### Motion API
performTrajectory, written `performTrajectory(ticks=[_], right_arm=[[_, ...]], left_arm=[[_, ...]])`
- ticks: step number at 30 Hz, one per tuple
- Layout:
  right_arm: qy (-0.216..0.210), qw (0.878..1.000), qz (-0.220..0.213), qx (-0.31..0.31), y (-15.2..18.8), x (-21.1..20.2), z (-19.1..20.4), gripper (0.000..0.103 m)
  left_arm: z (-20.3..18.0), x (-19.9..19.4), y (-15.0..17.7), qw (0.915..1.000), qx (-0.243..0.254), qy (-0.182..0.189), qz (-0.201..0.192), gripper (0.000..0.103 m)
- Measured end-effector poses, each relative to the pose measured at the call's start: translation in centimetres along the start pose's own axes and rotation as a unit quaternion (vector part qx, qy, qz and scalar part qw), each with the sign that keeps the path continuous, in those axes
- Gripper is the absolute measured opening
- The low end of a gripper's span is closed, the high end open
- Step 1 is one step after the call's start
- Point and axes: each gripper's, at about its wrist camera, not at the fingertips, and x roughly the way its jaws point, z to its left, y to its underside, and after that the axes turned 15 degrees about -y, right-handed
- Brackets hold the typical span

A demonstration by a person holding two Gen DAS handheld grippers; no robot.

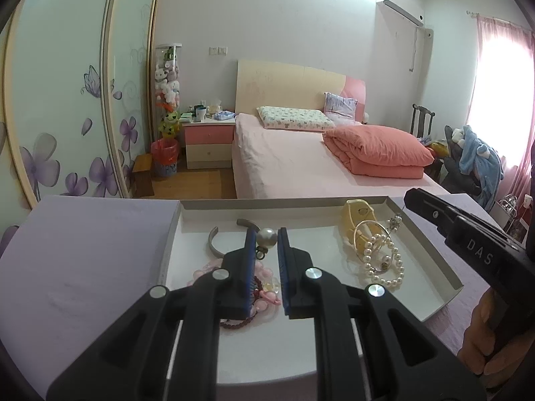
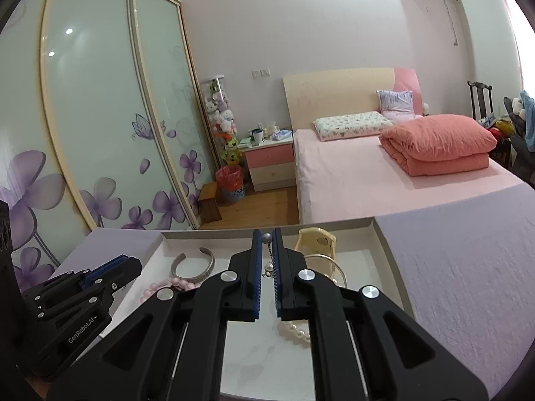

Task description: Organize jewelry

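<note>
Round, glossy pearl earring (image 1: 266, 238) above white tray (image 1: 431, 250).

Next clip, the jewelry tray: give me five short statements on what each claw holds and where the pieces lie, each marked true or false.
1. The left claw grips a large pearl. True.
2. The right claw is wide open and holds nothing. False: it pinches a thin chain earring.
3. The silver cuff bangle lies in the tray. True.
4. The pearl bracelet lies on the purple cloth outside the tray. False: it is in the tray.
5. The yellow piece sits in the tray's left near corner. False: far right part.
</note>
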Motion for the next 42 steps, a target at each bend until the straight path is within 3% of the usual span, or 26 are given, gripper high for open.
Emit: performTrajectory(ticks=[5,9,17,30,35,41,42], right_arm=[[-0.009,1.0,0.01,0.011,0.1,0.2,-0.3,0.008],[-0.005,1.0,0.003,0.023,0.0,-0.2,-0.8,0.031],[0.004,1.0,-0.009,0.028,-0.2,-1.0,-1.4,0.037],[0.005,1.0,-0.014,0.027,-0.1,-1.7,-1.2,0.044],[0.007,1.0,-0.018,0.024,-0.1,-2.2,-0.8,0.052],[0.012,0.999,-0.028,0.008,0.1,-3.1,0.6,0.077],[0.013,0.999,-0.032,0.003,0.1,-3.4,0.9,0.089]], left_arm=[[-0.2,0.9,-0.1,0.9999,-0.003,0.006,0.009,0.014],[-0.1,1.6,0.1,0.9997,-0.011,0.008,0.018,0.016],[0.7,1.4,0.6,0.9998,-0.014,-0.008,0.016,0.034],[1.8,0.0,0.7,0.9995,-0.024,-0.02,0.008,0.049],[3.4,-0.8,0.5,0.9986,-0.042,-0.033,0.004,0.063],[4.9,-2.5,1.0,0.9974,-0.055,-0.046,-0.006,0.087],[5.1,-2.9,1.1,0.9974,-0.057,-0.043,-0.009,0.089]])
